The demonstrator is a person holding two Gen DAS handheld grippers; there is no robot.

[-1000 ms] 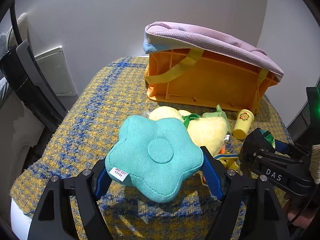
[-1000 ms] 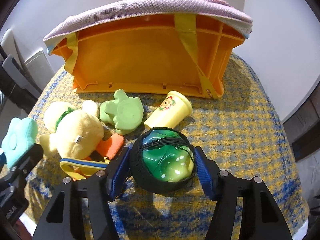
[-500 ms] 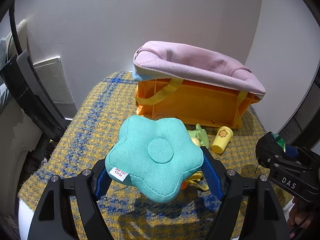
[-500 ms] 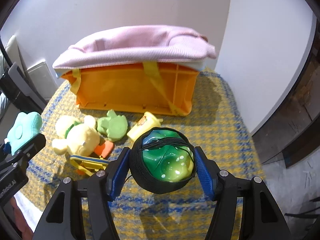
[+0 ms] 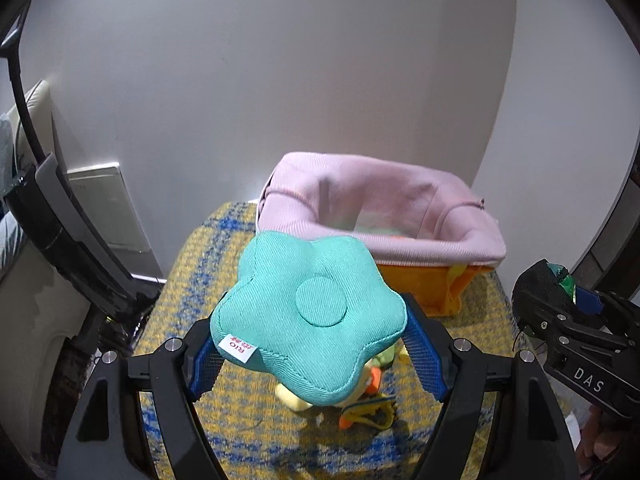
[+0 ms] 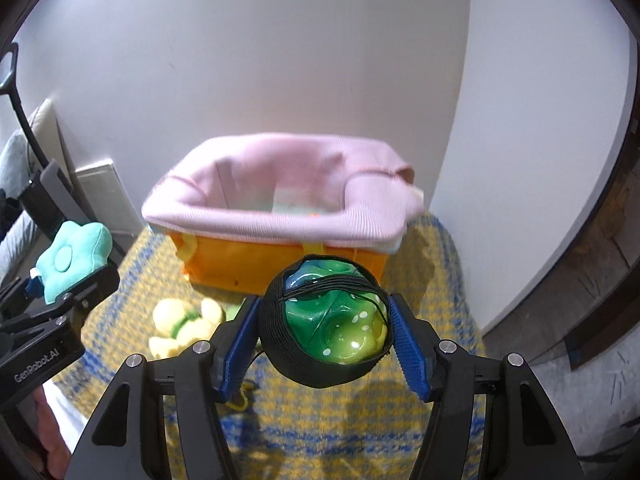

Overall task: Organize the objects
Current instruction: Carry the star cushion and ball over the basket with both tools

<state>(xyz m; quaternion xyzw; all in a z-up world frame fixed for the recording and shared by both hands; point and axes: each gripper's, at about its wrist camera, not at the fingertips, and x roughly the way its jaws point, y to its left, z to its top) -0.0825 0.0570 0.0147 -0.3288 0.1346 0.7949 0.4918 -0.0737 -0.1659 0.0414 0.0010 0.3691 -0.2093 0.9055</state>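
My left gripper [image 5: 312, 354] is shut on a teal flower-shaped cushion [image 5: 308, 308] and holds it high above the table, in front of the orange basket [image 5: 424, 284] with its pink fabric liner [image 5: 384, 216]. My right gripper [image 6: 324, 340] is shut on a green toy in a black net [image 6: 328, 320], also raised, in front of the same basket [image 6: 280, 260]. The left gripper with the cushion [image 6: 70, 256] shows at the left of the right wrist view. The right gripper [image 5: 560, 320] shows at the right of the left wrist view.
A yellow plush toy [image 6: 180, 320] and small orange and yellow items [image 5: 368, 404] lie on the yellow-blue woven cloth [image 6: 400, 432] below. White walls stand behind the basket. A black frame [image 5: 72, 248] stands at the left. The table edge drops off at the right [image 6: 472, 320].
Both grippers have risen with their toys. The basket now sits lower in view and its open lined inside shows.
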